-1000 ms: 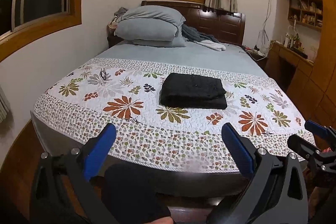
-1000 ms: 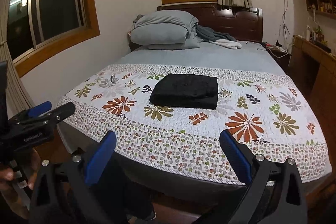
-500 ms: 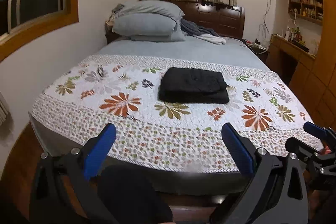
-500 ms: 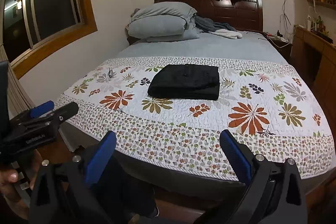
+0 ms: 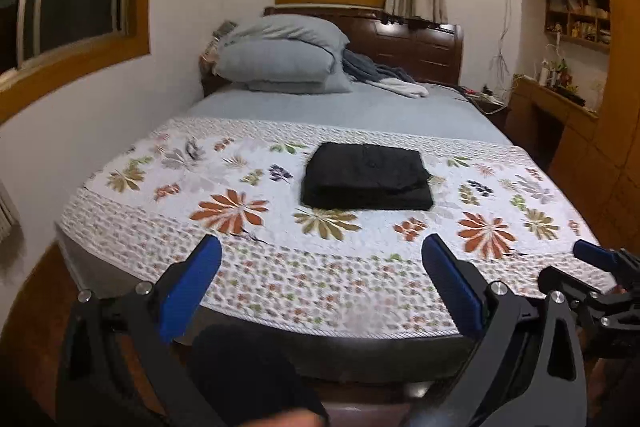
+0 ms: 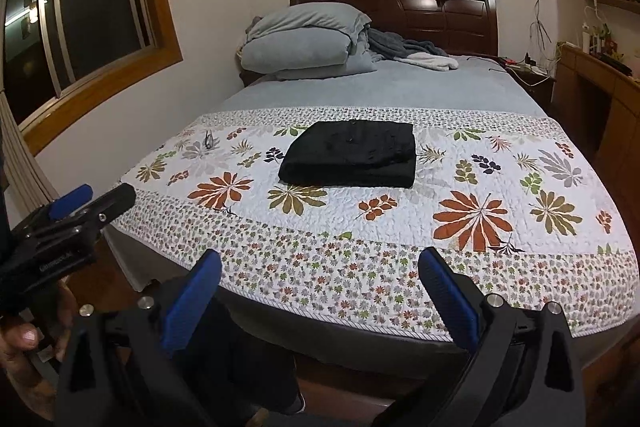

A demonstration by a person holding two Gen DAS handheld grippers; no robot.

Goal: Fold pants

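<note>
1. Leftmost, my left gripper (image 5: 320, 287) hangs off the foot of the bed (image 5: 360, 347), its blue pads spread wide with nothing between them.
2. Centre, the black pants (image 5: 366, 177) lie on the floral quilt (image 5: 240, 267) as a compact, squared stack, well apart from both tools. I judge the folding done, or nearly so.
3. If a last touch is wanted, I would only press the top layer flat and square the near edge, approaching low from the foot so no layer gets dragged loose.
4. Further right, my right gripper (image 6: 320, 287) is likewise released and empty, level with the quilt's border.
5. Pillows (image 5: 280, 63) and a crumpled blanket (image 5: 380, 75) sit by the headboard, far from the work; I would leave them alone.
</note>
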